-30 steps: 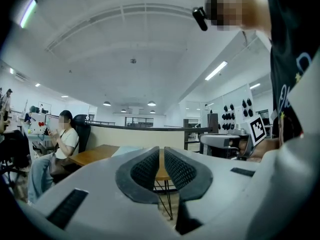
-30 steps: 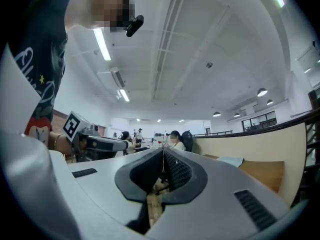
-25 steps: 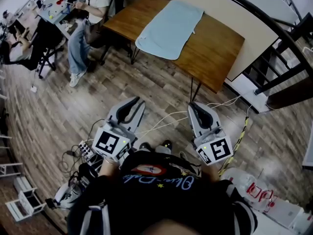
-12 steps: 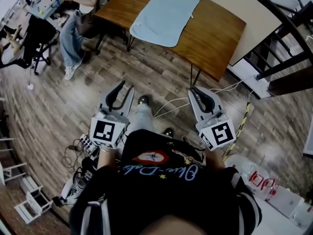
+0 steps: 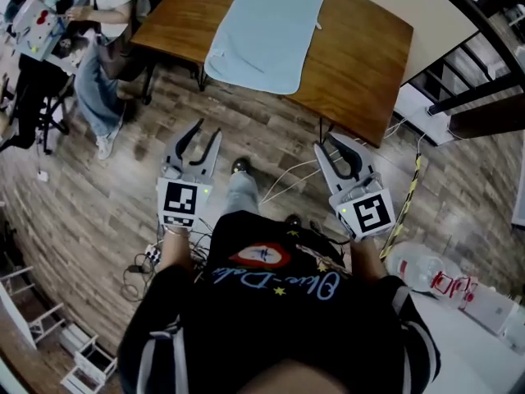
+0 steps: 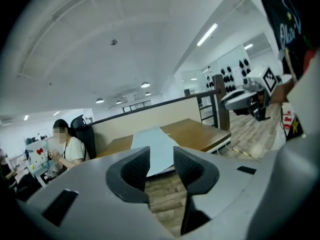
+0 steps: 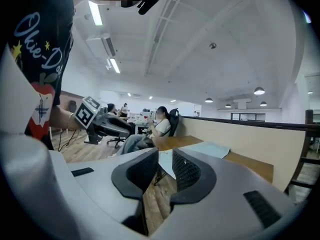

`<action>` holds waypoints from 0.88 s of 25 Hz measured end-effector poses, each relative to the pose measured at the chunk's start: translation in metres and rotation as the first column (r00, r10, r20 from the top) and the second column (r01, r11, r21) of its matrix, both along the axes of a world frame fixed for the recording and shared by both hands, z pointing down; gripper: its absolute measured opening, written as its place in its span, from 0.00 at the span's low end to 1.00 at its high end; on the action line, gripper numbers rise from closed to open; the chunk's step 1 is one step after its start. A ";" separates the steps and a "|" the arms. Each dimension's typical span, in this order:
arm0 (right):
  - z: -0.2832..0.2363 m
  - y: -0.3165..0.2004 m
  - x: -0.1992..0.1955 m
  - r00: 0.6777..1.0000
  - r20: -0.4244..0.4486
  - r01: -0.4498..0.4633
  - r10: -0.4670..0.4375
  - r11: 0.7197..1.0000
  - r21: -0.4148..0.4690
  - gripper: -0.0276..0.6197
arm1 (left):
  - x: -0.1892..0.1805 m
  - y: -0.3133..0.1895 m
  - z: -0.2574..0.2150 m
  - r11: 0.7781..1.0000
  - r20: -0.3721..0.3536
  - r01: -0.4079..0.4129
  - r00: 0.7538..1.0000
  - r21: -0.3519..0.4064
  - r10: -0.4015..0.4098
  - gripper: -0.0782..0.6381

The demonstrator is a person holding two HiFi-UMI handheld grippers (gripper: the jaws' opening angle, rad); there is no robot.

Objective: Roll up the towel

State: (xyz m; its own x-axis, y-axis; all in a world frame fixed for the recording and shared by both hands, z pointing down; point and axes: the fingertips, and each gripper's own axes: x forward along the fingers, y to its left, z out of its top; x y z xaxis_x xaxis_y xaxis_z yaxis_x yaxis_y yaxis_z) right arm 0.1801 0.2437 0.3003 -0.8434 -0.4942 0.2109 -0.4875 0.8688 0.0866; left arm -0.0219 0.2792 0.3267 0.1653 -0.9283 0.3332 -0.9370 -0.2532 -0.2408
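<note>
A light blue towel (image 5: 267, 27) lies flat along the brown wooden table (image 5: 361, 52) ahead of me, one end hanging a little over the near edge. Both grippers are held over the wood floor, short of the table. My left gripper (image 5: 207, 130) has just been opening its jaws, and nothing is between them. My right gripper (image 5: 338, 144) has also just been opening, with a narrower gap that holds nothing. In the left gripper view the towel (image 6: 152, 140) shows beyond the left gripper (image 6: 161, 159). In the right gripper view the towel (image 7: 210, 149) lies past the right gripper (image 7: 165, 165).
A seated person (image 5: 98, 23) works at a desk left of the table. Cables (image 5: 279, 175) trail over the floor between me and the table legs. A dark stair railing (image 5: 476, 64) runs at the right, and white objects (image 5: 426, 273) lie on the floor near my right side.
The table and towel have come nearer as I walked toward them. Both grippers moved forward and lower, and both pairs of jaws opened from nearly closed.
</note>
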 end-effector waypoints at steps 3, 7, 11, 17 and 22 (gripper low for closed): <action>0.021 -0.023 -0.021 0.997 -0.076 -0.025 0.023 0.999 -0.025 0.14 | -0.030 -0.030 0.025 0.998 0.065 -0.033 0.997 -0.061 0.037 0.31; 0.049 -0.048 -0.045 0.984 -0.168 -0.063 0.053 0.996 -0.058 0.16 | -0.067 -0.064 0.060 0.990 0.197 -0.063 0.976 -0.126 0.087 0.33; 0.074 -0.073 -0.066 0.966 -0.251 -0.078 0.066 0.996 -0.041 0.17 | -0.094 -0.096 0.093 0.980 0.334 -0.095 0.931 -0.177 0.151 0.33; 0.126 -0.098 -0.084 0.905 -0.420 -0.078 0.062 0.997 -0.021 0.19 | -0.119 -0.130 0.152 0.948 0.507 -0.154 0.815 -0.278 0.281 0.37; 0.173 -0.115 -0.089 0.822 -0.569 -0.036 0.026 0.999 -0.008 0.22 | -0.123 -0.152 0.187 0.926 0.637 -0.219 0.675 -0.308 0.371 0.40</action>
